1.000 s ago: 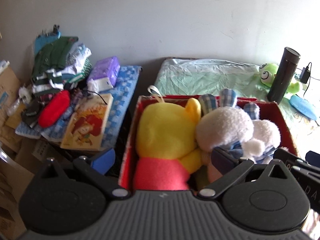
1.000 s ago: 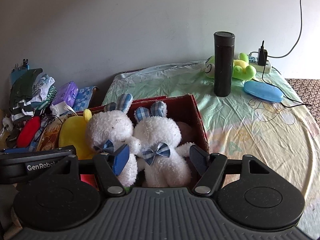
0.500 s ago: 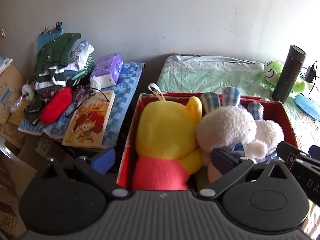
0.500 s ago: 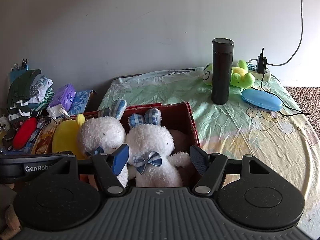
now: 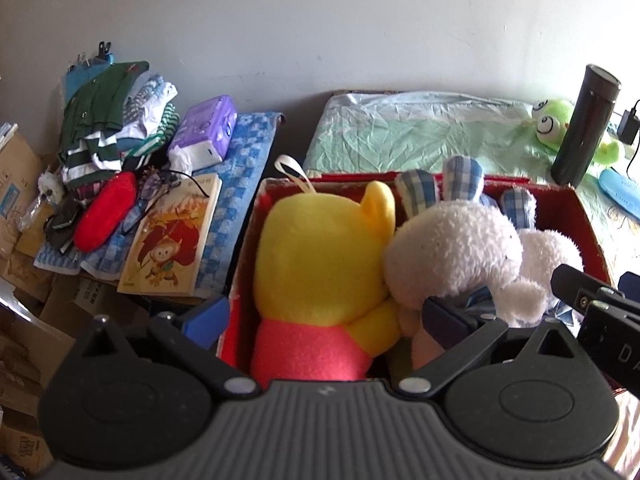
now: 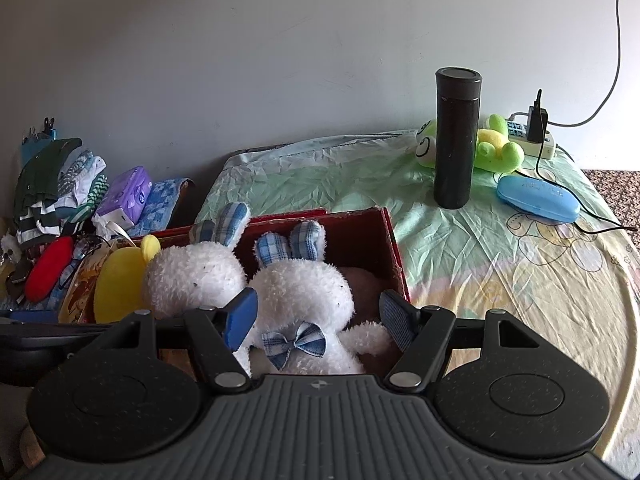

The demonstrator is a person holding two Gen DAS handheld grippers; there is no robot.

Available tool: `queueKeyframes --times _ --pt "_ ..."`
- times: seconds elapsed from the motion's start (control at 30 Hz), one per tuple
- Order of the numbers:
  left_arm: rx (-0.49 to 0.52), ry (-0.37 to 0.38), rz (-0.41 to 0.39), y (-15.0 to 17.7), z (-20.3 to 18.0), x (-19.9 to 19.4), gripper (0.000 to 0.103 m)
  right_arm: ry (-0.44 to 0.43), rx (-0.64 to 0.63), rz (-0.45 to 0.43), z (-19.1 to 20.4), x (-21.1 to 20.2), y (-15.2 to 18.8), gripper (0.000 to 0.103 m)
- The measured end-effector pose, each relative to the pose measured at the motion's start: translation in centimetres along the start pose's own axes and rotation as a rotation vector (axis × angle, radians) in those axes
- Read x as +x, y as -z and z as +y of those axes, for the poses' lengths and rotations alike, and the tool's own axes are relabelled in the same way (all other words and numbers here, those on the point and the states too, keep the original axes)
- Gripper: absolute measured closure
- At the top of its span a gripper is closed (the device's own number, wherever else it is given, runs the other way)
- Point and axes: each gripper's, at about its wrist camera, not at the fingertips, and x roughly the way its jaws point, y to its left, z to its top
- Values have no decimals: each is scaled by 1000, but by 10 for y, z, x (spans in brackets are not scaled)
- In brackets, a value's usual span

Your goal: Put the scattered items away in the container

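**Both grippers spread above a red box packed with soft toys**

Left gripper (image 5: 326, 320): jaws stand wide apart and hold nothing. The blue-padded left finger sits outside the box's left wall; the dark right finger lies against the nearer white rabbit. Between them is the yellow bear.

Right gripper (image 6: 318, 316): jaws likewise wide, nothing clamped. Its fingers flank the second white rabbit (image 6: 304, 296); whether either pad touches the plush cannot be told. Part of this gripper's black body shows at the right edge of the left wrist view.

Red box (image 5: 560, 204): stands on the bed sheet, open at the top. Contents, left to right in the left wrist view: yellow bear (image 5: 320, 256) with a pink-red lower part, lying with its back up; first white rabbit (image 5: 452, 252) with blue checked ears, pressed against the bear; the second rabbit, blue bow tie at its neck, next to the box's right wall.

Bed sheet (image 6: 500, 272): pale green, printed. Behind the box, well apart from it, an upright black flask (image 6: 456, 140), a green frog toy (image 6: 496, 152) just behind the flask, a blue case (image 6: 538, 200) and a power strip with a charger (image 6: 536, 124) plugged in.

Left of the box: a blue checked cloth (image 5: 248, 176) bearing a picture book (image 5: 172, 240), a red pouch (image 5: 104, 216), a purple tissue pack (image 5: 208, 128) and a pile of folded clothes (image 5: 108, 120).
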Motion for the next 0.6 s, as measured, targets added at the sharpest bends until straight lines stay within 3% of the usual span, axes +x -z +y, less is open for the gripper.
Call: queueKeyframes --times 0.3,0.6 --pt "68 -32 3 1 -13 0 1 -30 63 13 -10 4 4 33" --pt "58 0 6 1 -13 -5 1 6 64 -13 -15 -5 5 33"
